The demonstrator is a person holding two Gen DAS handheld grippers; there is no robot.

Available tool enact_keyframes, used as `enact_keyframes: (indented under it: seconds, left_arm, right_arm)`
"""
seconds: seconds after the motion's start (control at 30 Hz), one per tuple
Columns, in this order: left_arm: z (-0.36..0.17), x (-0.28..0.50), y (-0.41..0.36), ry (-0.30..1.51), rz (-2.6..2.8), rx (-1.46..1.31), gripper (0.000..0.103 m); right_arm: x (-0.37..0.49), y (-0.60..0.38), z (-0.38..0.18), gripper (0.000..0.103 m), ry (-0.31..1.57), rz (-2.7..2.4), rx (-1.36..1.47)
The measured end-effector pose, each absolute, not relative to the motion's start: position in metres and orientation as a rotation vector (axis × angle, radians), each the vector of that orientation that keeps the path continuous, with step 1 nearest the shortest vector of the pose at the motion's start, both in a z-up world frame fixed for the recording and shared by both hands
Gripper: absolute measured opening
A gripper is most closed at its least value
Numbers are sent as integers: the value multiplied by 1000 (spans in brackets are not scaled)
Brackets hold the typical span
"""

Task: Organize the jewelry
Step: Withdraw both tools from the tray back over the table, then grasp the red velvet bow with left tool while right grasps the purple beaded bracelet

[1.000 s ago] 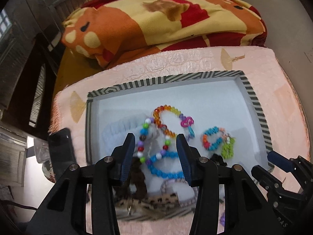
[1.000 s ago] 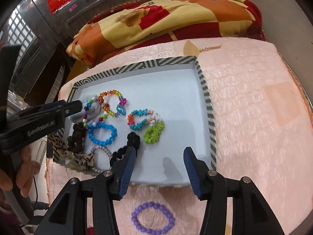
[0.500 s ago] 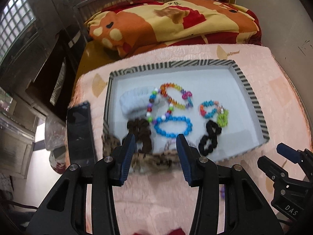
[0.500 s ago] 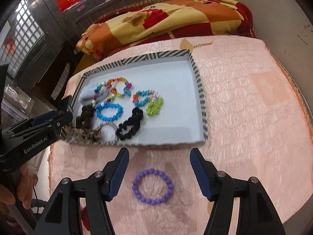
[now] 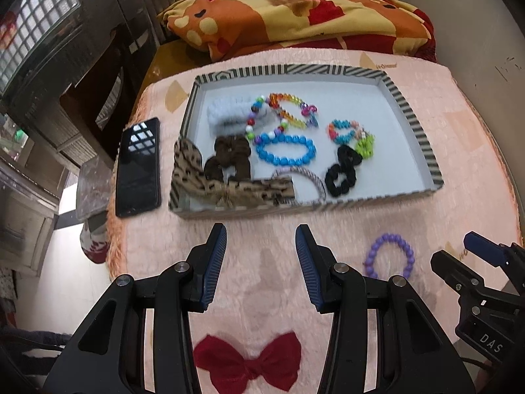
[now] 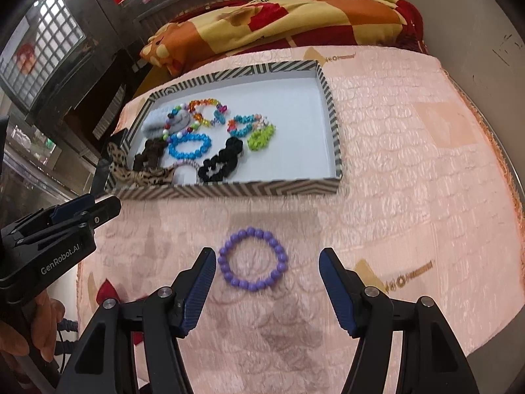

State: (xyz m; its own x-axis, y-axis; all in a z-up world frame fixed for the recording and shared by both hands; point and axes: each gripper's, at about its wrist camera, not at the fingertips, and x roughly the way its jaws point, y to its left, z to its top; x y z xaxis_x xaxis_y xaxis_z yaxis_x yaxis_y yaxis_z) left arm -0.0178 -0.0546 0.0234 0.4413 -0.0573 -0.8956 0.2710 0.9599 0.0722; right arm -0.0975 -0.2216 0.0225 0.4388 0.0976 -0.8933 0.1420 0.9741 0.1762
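1. Between the right gripper [image 6: 267, 282] fingers, spread and empty, a purple bracelet [image 6: 252, 259] is seen, not yet gripped.
2. Below the left gripper [image 5: 261, 262], likewise spread, a red bow [image 5: 247, 364] lies unsorted.
3. Beyond both, the striped tray [image 5: 416, 121] is already stocked; two pieces are judged left.

"GenRobot.AI" showing in white on the left gripper [image 6: 69, 216] body, "DAS" showing in grey on the right gripper [image 5: 482, 256] housing, other print staying illegible.
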Motion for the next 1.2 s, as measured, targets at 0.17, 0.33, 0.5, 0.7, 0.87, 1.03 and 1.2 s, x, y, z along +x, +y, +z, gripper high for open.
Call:
enact_keyframes:
  seconds: [0.17,0.33,0.5,0.7,0.87,1.03,1.2]
  left_arm:
    - [21,-33,-52,1105,-199,211,43]
    - [18,-48,-48,1110,-186,208,43]
    - [14,-62,-44,1121,-179,207,43]
    - [9,-71,-41,1141,-178,197,43]
    - [7,-76,-38,1145,-173,198,43]
    - [2,-79,-34,1161,-170,194,43]
    - [-4,-79,-28,1181,-172,183,43]
  right_arm:
    - [-109,-220,22,65,1120,-19,232]
    - [-117,-218,21,67,1123,-5,216]
    - [-123,-218,19,67,1129,-1,207]
    - [-126,-216,17,67,1138,12,193]
    - [-127,-215,13,67,1148,17,188]
    - [-127,-214,7,67,1163,18,188]
    - [-124,-212,0,68,1182,23,186]
